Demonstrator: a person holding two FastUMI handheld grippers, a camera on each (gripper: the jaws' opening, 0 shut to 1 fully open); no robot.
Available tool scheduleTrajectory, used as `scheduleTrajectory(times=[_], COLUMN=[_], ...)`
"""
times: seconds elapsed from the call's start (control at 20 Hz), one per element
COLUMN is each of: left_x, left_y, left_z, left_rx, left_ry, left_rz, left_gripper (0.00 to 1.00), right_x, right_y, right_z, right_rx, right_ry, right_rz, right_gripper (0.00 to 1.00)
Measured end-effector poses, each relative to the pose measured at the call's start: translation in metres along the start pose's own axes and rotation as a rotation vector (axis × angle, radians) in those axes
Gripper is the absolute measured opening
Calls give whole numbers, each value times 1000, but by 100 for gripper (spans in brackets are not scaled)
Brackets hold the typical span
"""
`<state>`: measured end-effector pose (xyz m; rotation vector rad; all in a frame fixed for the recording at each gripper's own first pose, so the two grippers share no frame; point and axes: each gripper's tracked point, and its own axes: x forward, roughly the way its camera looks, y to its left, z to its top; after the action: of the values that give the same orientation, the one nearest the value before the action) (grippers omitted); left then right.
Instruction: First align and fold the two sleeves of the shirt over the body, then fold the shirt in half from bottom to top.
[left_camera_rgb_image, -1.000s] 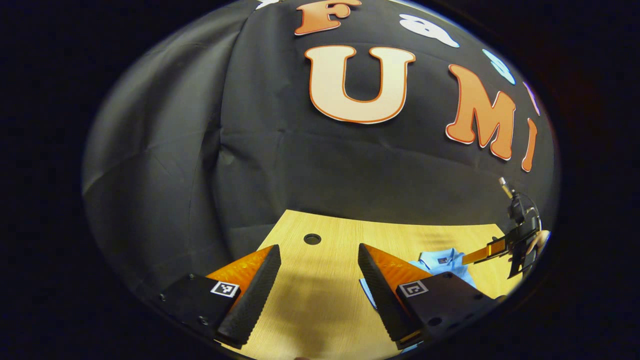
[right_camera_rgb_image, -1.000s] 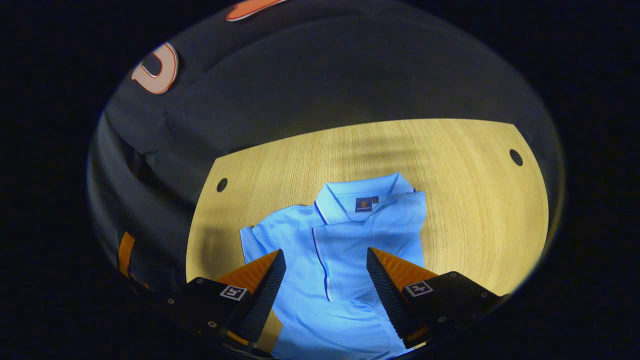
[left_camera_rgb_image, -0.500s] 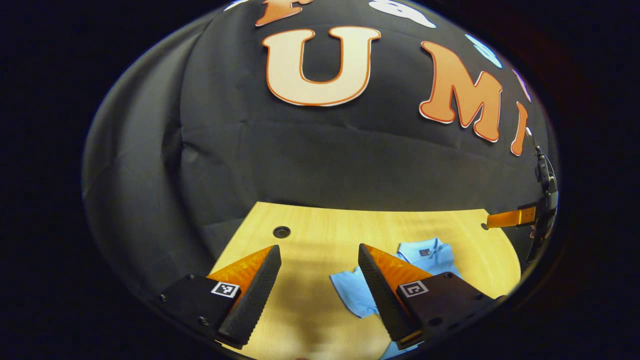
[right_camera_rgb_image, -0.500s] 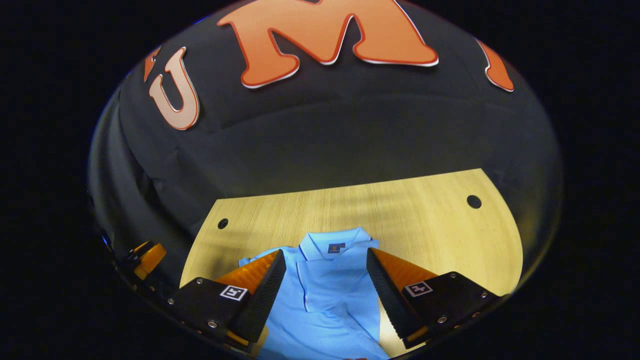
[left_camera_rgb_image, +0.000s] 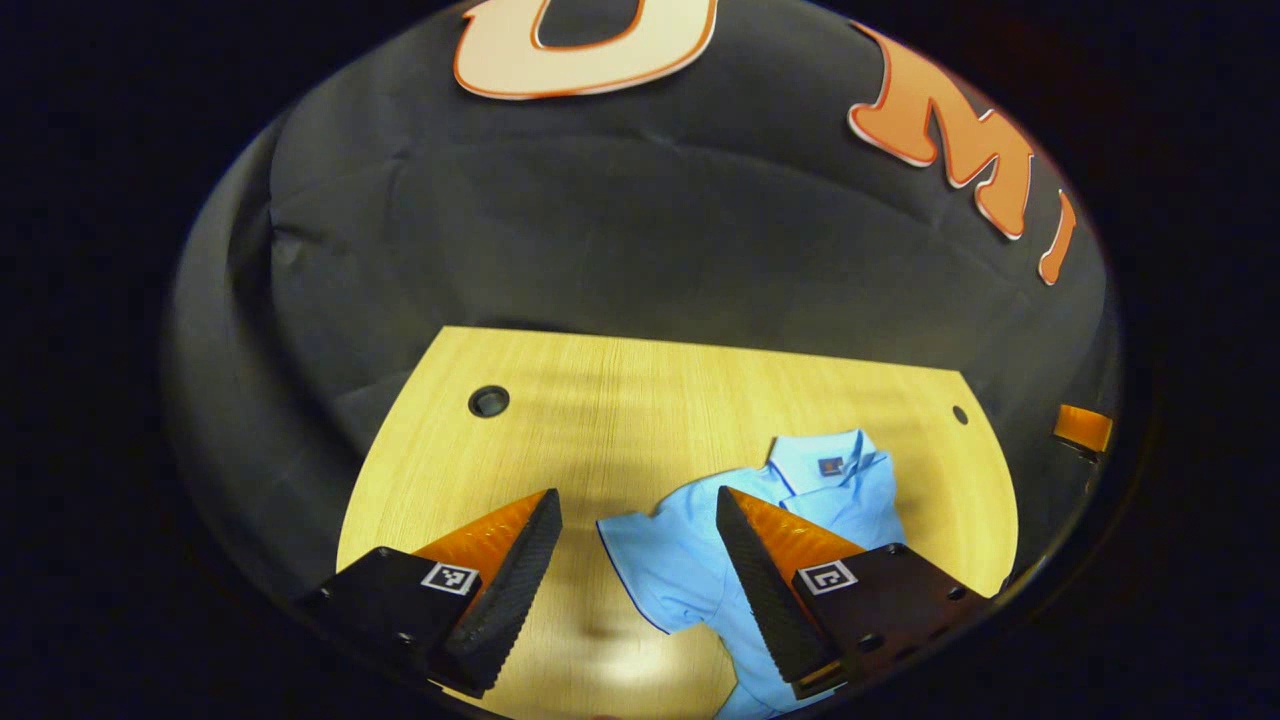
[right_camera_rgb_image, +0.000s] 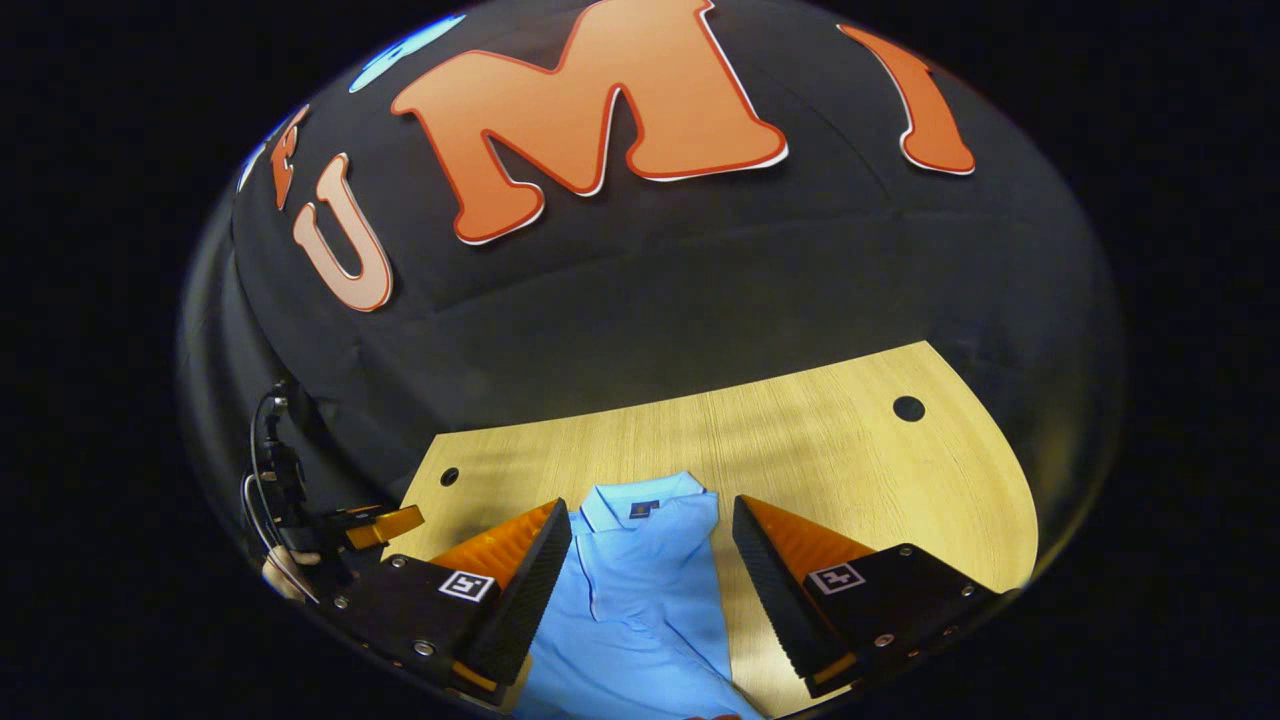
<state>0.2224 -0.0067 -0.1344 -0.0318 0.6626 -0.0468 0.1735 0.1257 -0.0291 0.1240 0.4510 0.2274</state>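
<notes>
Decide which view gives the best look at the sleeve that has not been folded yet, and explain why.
The left gripper view. There the sleeve lies spread flat on the table, in the open between that gripper's fingers. In the right gripper view the shirt shows its collar and body, but a finger covers that side.

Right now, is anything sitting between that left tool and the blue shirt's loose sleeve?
Nothing visible does. The left gripper hangs open above the bare wooden table, and the shirt lies flat just ahead, its unfolded sleeve spread out on the wood between the jaws.
</notes>
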Motion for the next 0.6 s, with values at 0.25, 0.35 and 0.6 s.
scheduleTrajectory(times=[0.25, 0.35, 0.6], left_x=[42, 58, 79], left_y=[-5, -6, -7], left_z=[-44, -61, -99], left_rx=[-46, -61, -141], left_ry=[194, 250, 374], left_rz=[14, 27, 54], left_gripper=[99, 100, 100], right_x=[-1, 0, 0], right_y=[-33, -45, -72], right_z=[-12, -21, -39], right_rx=[43, 60, 101], right_ry=[24, 43, 84], right_rz=[-17, -23, -39], right_gripper=[98, 98, 98])
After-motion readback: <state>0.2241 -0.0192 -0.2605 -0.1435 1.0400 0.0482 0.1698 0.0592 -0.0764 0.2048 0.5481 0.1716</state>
